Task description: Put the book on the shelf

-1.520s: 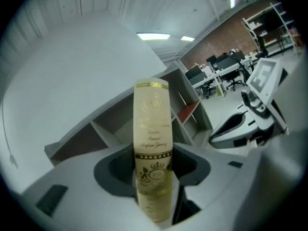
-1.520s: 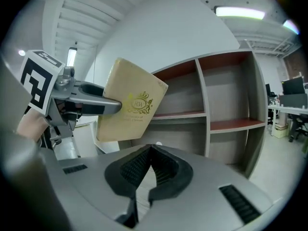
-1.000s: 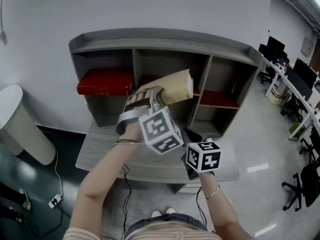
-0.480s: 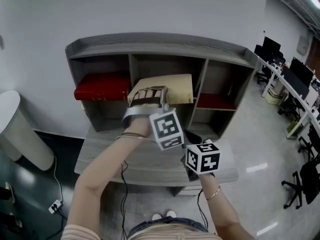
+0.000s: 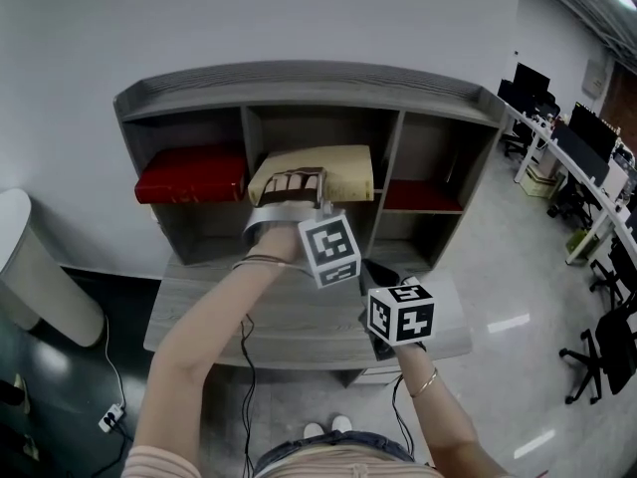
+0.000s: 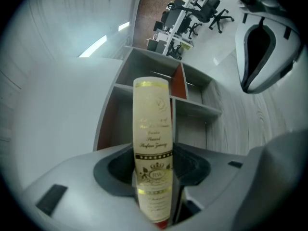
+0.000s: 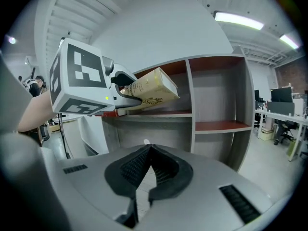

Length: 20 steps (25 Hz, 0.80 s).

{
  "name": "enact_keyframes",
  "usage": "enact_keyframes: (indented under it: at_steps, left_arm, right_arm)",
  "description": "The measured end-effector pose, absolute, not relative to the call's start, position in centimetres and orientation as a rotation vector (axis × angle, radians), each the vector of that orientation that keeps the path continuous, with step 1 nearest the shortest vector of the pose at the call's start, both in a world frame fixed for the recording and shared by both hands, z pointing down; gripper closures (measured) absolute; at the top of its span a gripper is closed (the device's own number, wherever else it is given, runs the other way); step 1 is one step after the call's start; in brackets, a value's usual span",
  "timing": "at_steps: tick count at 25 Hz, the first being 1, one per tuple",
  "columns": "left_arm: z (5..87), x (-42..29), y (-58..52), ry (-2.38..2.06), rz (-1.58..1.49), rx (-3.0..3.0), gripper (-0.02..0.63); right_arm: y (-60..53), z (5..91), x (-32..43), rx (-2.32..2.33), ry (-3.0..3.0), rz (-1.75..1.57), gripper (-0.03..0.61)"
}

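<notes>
A cream book with gold print (image 5: 333,171) lies flat at the mouth of the middle compartment of the grey shelf (image 5: 299,80). My left gripper (image 5: 288,186) is shut on its near end. In the left gripper view the book's spine (image 6: 153,138) stands between the jaws of that gripper (image 6: 154,179) and points at the shelf. My right gripper (image 5: 384,279) hangs lower, over the table's right side, shut with nothing in it. The right gripper view shows its jaws (image 7: 147,152) closed together, with the book (image 7: 152,90) up and to the left.
A red book (image 5: 189,177) lies in the left compartment and a red board (image 5: 420,196) in the right one. The shelf stands on a grey table (image 5: 214,312). A white rounded bin (image 5: 35,272) is at the left; office desks and chairs (image 5: 587,187) are at the right.
The left gripper has carried the book forward and levelled it, from tilted in front of the shelf to flat at the middle compartment. The right gripper has stayed put.
</notes>
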<state>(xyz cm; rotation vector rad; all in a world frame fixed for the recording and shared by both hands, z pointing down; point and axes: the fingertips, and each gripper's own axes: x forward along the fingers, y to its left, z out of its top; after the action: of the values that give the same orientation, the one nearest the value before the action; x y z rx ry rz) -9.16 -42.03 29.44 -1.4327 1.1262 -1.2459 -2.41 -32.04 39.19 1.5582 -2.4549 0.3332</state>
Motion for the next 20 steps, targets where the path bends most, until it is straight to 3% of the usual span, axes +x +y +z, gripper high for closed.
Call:
enact_keyframes:
  at_steps: [20]
  left_arm:
    - [32.8,-8.8,-47.5,1.107,-1.364,-1.334,0.402]
  right_arm:
    - [-33.9,41.1,-1.2,1.53,-2.422,0.366,0.569]
